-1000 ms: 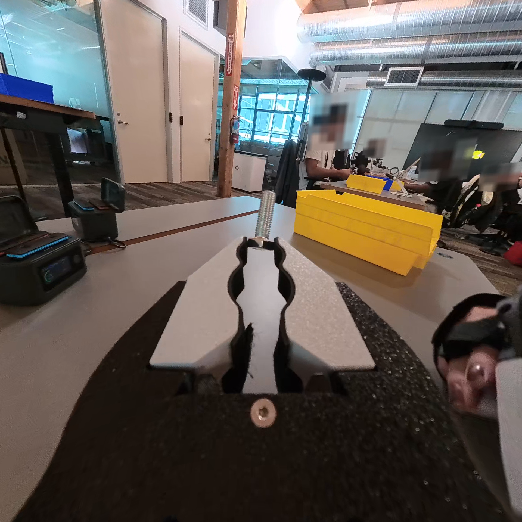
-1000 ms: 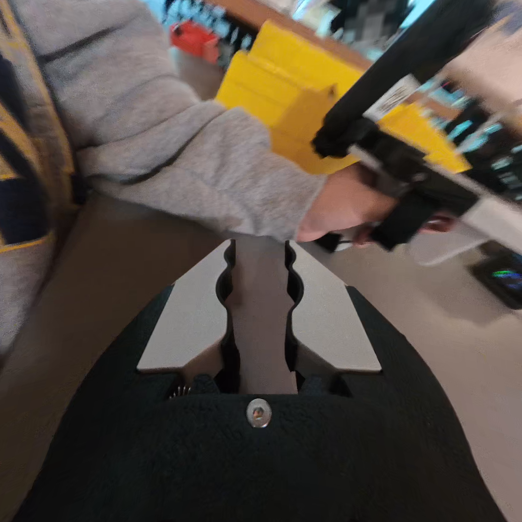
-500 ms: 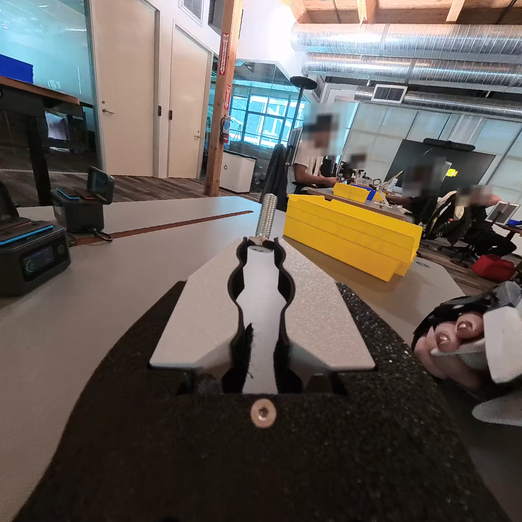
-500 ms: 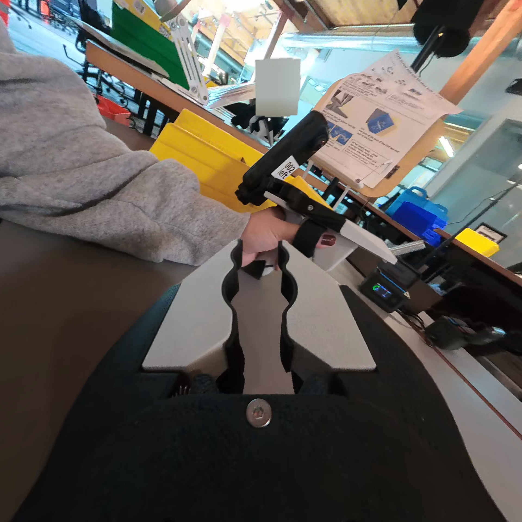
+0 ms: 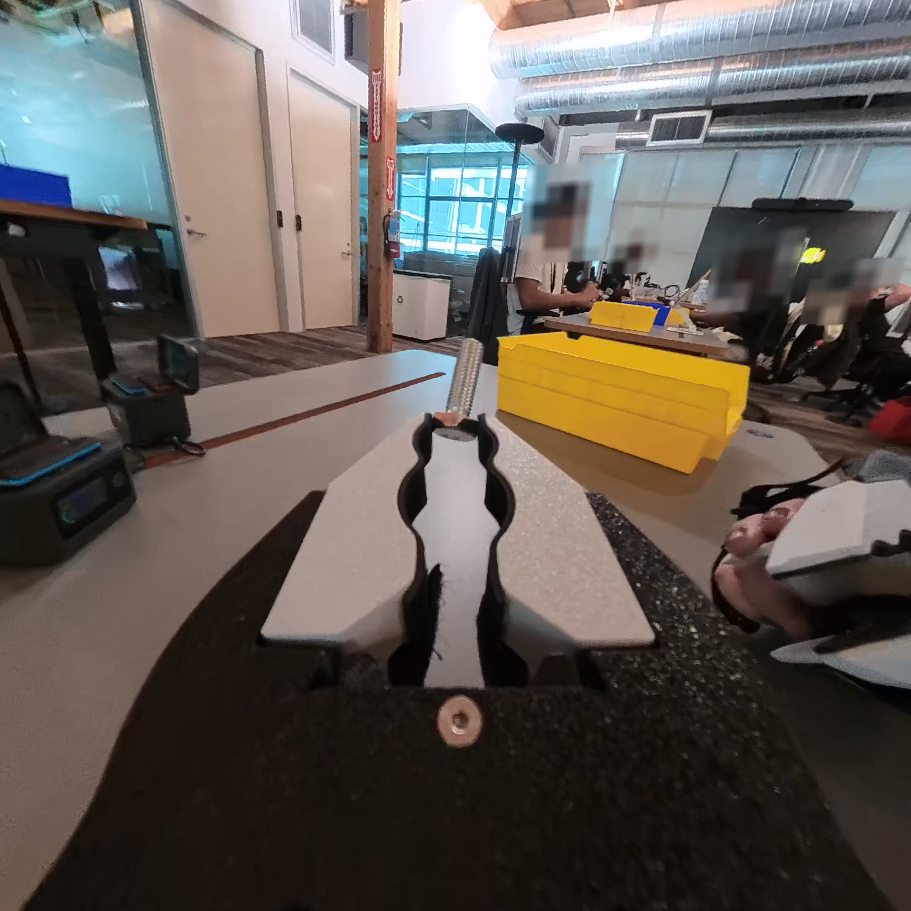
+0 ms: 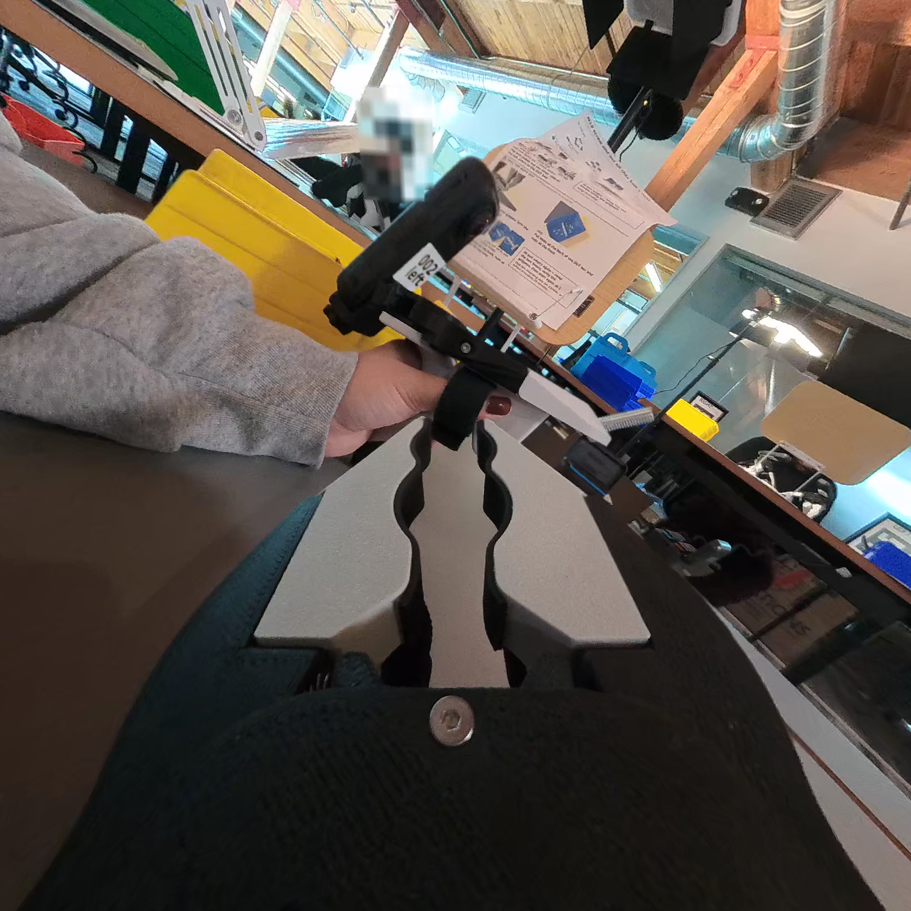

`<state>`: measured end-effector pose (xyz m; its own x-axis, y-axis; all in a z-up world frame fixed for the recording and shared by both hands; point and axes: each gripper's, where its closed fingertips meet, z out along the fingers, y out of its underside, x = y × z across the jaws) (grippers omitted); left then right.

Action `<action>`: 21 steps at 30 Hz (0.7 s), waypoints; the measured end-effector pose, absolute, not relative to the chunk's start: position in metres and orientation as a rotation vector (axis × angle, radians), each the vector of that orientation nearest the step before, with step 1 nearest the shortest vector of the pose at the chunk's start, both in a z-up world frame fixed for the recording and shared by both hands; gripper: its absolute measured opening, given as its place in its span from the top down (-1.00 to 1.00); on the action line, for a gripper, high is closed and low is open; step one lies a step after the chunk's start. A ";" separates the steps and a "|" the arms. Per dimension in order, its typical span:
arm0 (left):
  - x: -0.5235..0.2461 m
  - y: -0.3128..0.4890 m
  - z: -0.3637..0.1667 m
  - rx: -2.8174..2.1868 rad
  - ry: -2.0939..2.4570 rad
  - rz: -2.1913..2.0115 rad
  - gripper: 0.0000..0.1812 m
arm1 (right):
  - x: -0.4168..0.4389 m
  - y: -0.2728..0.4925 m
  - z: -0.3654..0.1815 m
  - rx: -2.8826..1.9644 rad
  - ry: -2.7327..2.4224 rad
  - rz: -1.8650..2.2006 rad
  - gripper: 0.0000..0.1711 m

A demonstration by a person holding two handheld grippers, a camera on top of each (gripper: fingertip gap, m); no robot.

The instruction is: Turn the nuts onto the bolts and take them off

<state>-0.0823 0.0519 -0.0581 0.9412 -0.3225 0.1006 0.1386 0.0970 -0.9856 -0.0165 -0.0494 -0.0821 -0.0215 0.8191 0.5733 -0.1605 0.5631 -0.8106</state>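
My left gripper is shut on the head of a silver threaded bolt, whose shaft stands up and slightly to the right above the grey table. No nut shows on the bolt. My right gripper is held sideways just above the table, jaws a little apart with nothing between them. It points at the left gripper and the hand holding it; the bolt sticks out of that gripper's tip. The right gripper also shows at the right edge of the left wrist view.
A yellow bin stands on the table behind the bolt, also in the right wrist view. Black charger boxes sit at the left. A grey sleeve rests on the table. An instruction sheet stands beyond. My right fingertips sit around 12 cm from my left ones.
My right gripper has swung up and away from the sleeve and now faces the left gripper and its bolt. My left gripper has kept hold of the bolt and barely shifted.
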 end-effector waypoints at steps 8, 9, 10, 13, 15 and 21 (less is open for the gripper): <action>-0.070 0.019 0.002 -1.305 0.139 -0.059 0.83 | -0.010 -0.047 -0.073 -0.611 -1.311 0.860 0.81; -0.063 0.006 0.018 -1.265 0.116 -0.038 0.83 | -0.010 -0.046 -0.073 -0.617 -1.307 0.864 0.81; -0.055 -0.009 0.032 -1.222 0.085 -0.036 0.83 | -0.010 -0.045 -0.073 -0.623 -1.305 0.868 0.81; -0.020 -0.055 0.057 -1.069 0.012 -0.072 0.83 | -0.011 -0.044 -0.076 -0.636 -1.318 0.855 0.81; 0.002 -0.071 0.056 -1.034 0.005 -0.057 0.83 | -0.013 -0.045 -0.079 -0.632 -1.334 0.825 0.82; 0.043 -0.094 0.049 -1.017 0.053 -0.111 0.84 | -0.018 -0.040 -0.086 -0.642 -1.356 0.691 0.81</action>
<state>0.0427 -0.0940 0.0488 0.9931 -0.1170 0.0073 0.0676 0.5207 -0.8511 -0.0183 -0.0405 -0.0861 0.0822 0.7621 0.6422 -0.0718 0.6472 -0.7589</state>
